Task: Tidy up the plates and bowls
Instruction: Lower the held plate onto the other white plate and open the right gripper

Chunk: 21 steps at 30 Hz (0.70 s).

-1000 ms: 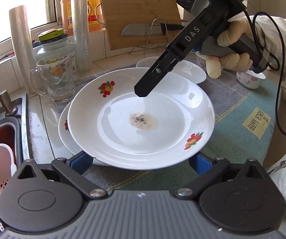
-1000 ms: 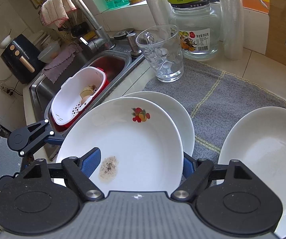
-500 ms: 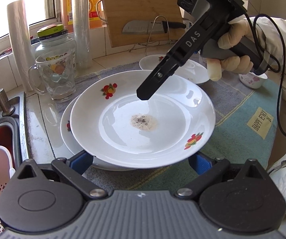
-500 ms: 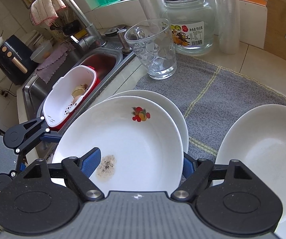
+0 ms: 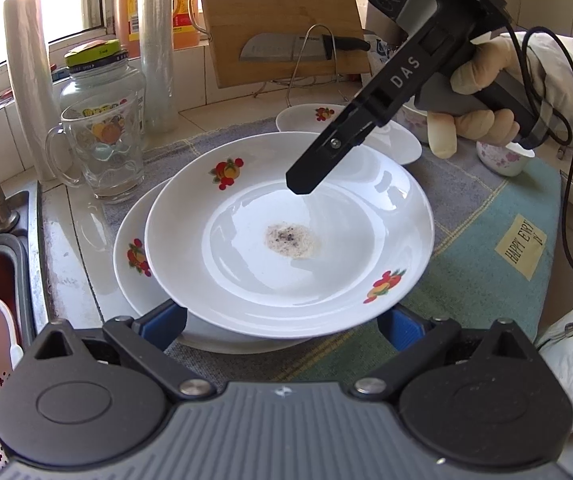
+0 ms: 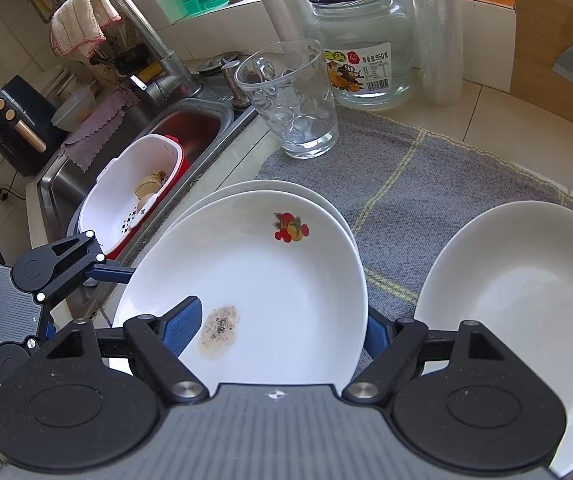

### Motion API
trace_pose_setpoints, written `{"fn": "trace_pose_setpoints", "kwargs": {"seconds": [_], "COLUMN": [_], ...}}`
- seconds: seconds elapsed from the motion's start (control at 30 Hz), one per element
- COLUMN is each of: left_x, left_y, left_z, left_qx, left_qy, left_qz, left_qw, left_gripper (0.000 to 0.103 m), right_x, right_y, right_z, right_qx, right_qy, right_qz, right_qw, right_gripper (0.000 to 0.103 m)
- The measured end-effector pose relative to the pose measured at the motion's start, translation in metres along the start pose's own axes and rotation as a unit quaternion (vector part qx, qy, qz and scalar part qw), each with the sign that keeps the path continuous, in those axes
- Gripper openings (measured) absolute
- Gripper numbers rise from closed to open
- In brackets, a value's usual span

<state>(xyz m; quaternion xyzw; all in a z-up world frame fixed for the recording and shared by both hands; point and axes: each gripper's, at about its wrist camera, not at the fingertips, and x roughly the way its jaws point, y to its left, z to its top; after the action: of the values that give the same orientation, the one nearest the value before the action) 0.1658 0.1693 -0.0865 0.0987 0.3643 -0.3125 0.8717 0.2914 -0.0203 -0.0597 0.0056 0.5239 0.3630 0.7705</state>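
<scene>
A white deep plate with fruit prints and a brown stain (image 5: 286, 248) sits on top of a second matching plate (image 5: 134, 256) on the grey mat. My left gripper (image 5: 282, 320) is wide open, its blue pads under the near rim on both sides. My right gripper (image 6: 278, 328) is open too: one blue pad lies inside the stained plate (image 6: 254, 292), the other outside its rim. In the left wrist view a right fingertip (image 5: 306, 176) hovers over the plate's far side. A third plate (image 6: 526, 304) lies to the right.
A glass mug (image 5: 102, 152), a glass jar (image 5: 98, 80) and plastic rolls stand behind the plates. A sink with a white colander (image 6: 134, 192) is at the left. A cutting board with a knife (image 5: 282, 20) leans at the back. A small flowered bowl (image 5: 502, 160) sits at the right.
The stained plate has come down onto the plate below it, and both grippers have moved a little with it. Both stay open.
</scene>
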Motion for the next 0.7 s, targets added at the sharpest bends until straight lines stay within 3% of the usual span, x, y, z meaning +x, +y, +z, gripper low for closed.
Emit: {"fn": "trace_pose_setpoints", "kwargs": {"seconds": [0.7], "left_x": [0.0023], "left_y": [0.0031], "left_z": [0.0031], "left_qx": [0.011], "left_qy": [0.009], "left_qz": [0.003], "left_qw": [0.9999], "left_gripper": [0.101], "right_x": [-0.0079], "right_y": [0.0054], "right_z": [-0.0039], "right_qx": [0.014], "right_qy": [0.008], "right_qz": [-0.015], "right_qw": [1.000], "right_gripper": [0.086]}}
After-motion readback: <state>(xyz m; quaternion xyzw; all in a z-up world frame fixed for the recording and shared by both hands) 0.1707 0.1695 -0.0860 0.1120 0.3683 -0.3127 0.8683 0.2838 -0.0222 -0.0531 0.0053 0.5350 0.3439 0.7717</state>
